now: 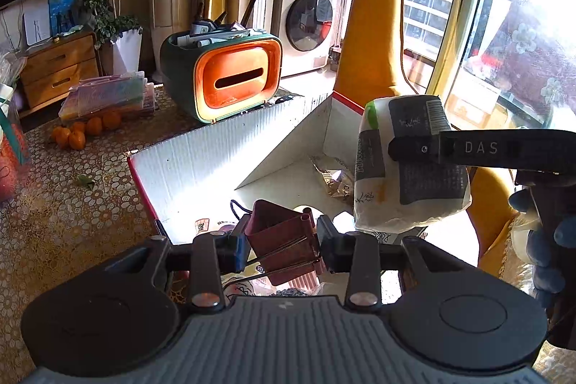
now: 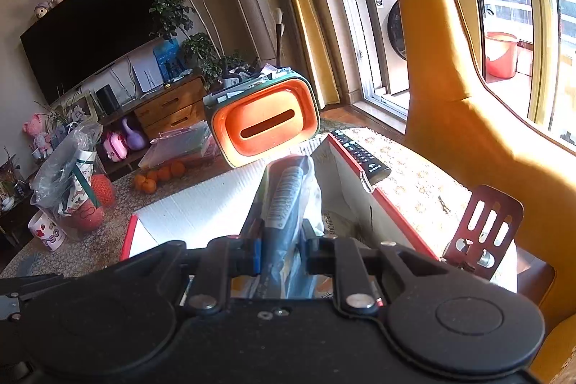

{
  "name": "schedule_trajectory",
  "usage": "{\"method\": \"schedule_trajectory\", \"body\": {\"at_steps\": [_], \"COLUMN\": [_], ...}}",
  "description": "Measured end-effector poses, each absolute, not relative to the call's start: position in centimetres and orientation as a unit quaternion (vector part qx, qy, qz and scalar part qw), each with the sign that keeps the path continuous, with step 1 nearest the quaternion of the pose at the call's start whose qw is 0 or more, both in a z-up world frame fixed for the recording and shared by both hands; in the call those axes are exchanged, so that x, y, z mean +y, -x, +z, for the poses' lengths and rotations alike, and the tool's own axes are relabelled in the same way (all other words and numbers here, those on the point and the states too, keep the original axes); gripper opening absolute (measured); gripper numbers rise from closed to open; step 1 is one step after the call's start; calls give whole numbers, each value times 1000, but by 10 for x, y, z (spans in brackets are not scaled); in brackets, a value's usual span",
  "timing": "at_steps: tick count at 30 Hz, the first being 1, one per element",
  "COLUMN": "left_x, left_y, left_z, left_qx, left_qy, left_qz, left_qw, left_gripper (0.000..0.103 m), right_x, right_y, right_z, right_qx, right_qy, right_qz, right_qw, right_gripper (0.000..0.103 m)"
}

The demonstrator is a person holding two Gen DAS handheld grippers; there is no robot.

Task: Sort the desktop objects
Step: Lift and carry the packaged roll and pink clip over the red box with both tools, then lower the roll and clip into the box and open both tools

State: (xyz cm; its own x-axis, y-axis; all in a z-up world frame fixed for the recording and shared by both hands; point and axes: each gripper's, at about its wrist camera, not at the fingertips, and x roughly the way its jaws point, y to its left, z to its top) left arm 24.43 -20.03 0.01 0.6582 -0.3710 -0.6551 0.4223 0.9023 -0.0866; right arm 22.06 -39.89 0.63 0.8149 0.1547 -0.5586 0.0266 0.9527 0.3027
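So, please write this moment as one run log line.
left tongs: shut on binder clip | right tongs: shut on tissue pack | both above cardboard box

The patterned table (image 1: 64, 211) carries a cardboard box (image 1: 201, 146), oranges (image 1: 84, 130) and an orange-fronted organizer (image 1: 234, 80).

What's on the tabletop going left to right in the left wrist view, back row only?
Oranges → clear plastic organizer box → green-and-orange tissue box → white cardboard box → wrapped white pack held in the right claw, hanging over the cardboard box.
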Motion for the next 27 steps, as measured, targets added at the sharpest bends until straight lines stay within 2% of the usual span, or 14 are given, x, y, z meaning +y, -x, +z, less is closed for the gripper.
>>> {"method": "schedule_trajectory", "body": {"at_steps": [16,24,27], "left_x": [-214,-224,-223], "left_y": [-283,-287,-287], "left_z": [-33,-46,-46], "left_qx": [414,445,446], "left_qy": [-55,-64,-59], "left_qz": [-216,-239,-241], "left_qw": [883,861,860], "left_gripper": [37,37,37], "right_x": [-390,-382,-382], "right_y": [-244,-258,-256], "right_z": [-10,-30,-34], "right_qx": [304,336,343], "right_qy": [-136,-112,-109], "right_qz": [53,57,57], "right_qw": [941,933,931], "right_gripper": [19,19,22]}}
